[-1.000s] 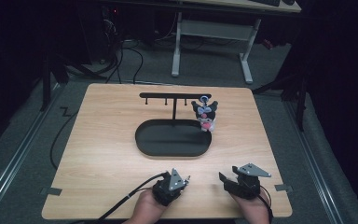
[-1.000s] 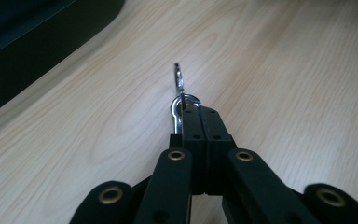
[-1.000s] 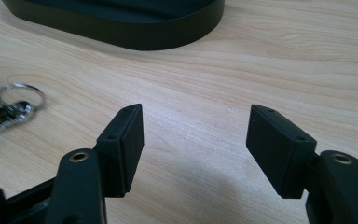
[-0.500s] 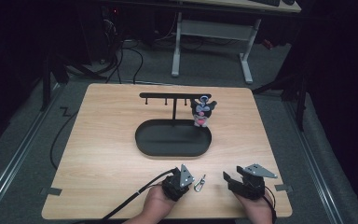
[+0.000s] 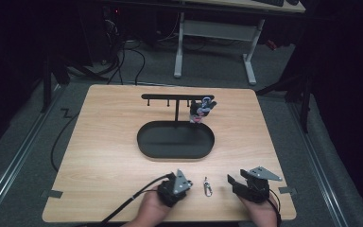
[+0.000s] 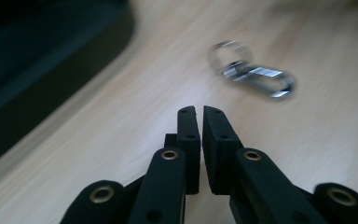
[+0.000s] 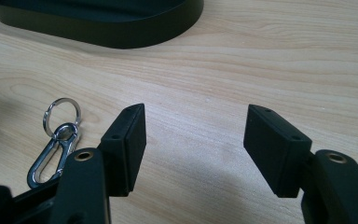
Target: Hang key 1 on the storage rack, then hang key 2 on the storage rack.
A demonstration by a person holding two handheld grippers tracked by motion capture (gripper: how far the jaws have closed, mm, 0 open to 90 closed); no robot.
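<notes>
- Nearest me, my left gripper (image 5: 178, 185) sits at the near edge of the table (image 5: 99, 156); its matte black jaws have just been opening and now stand a sliver apart, nothing between them. In the left gripper view they rise as two flat, blocky pads with brass-coloured rivets at the linkages.
- My right gripper (image 5: 238, 183) sits level with it farther right, jaws spread wide over bare wood, holding nothing. A grey three-cornered plate tops each gripper, and a black cable trails from the left one.
- The key clip (image 5: 208, 186) lies flat on the table between the two grippers, touching neither. It is polished silver metal: an elongated snap hook joined to a small round split ring.
- In the left gripper view the key clip (image 6: 251, 70) lies ahead of the jaw tips and off to the right, blurred. In the right gripper view the key clip (image 7: 56, 140) lies just beside the left-hand jaw, outside the gap, ring end pointing away.
- The table is pale wood with a fine, wavy grain and rounded corners.
- Farther on, mid-table, stands a matte black oval tray (image 5: 144, 146) with a low upright rim.
- From the tray's back a thin black post carries a horizontal bar (image 5: 170, 96) with short pegs beneath.
- A small dark bundle (image 5: 201, 109) with bits of pink and white hangs at the bar's right end; I cannot tell what it is.
</notes>
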